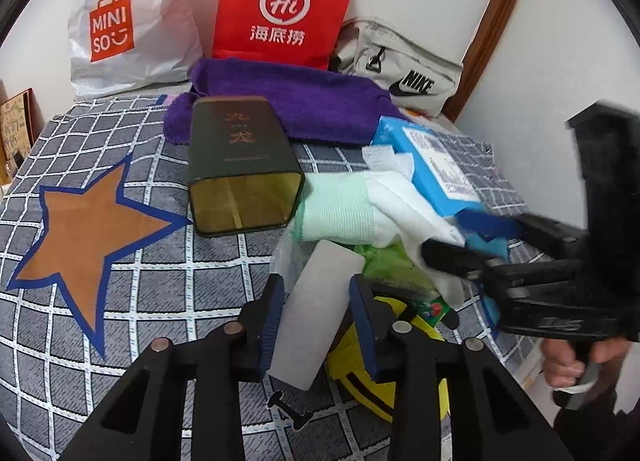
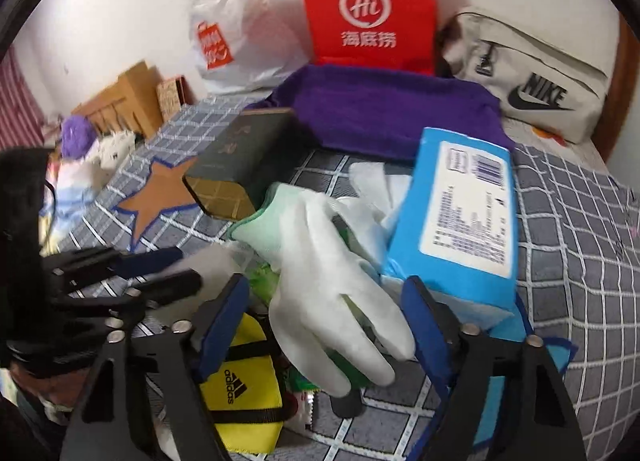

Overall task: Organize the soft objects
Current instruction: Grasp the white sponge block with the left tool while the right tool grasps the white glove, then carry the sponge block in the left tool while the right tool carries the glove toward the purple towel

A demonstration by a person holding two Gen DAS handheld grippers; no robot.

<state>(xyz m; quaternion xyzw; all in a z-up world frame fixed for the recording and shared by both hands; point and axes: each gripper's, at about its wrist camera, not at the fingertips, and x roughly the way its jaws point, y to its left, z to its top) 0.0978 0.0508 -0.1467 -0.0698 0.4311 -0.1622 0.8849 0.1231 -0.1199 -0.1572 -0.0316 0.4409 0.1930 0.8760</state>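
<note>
Purple towel (image 1: 304, 101) fluffy cloth; dark tin (image 1: 240, 161) glossy metal; white glove (image 2: 320, 281) knitted fabric.

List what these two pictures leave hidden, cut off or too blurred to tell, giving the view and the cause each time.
- Yellow bag, left wrist view: mostly covered by the left tool and the grey pad between its fingers.
- Green packet, right wrist view: buried under the white glove; its print is unreadable.
- Right tool, left wrist view: motion blur hides whether its fingers touch anything.
- Blue box label: print too small.
</note>
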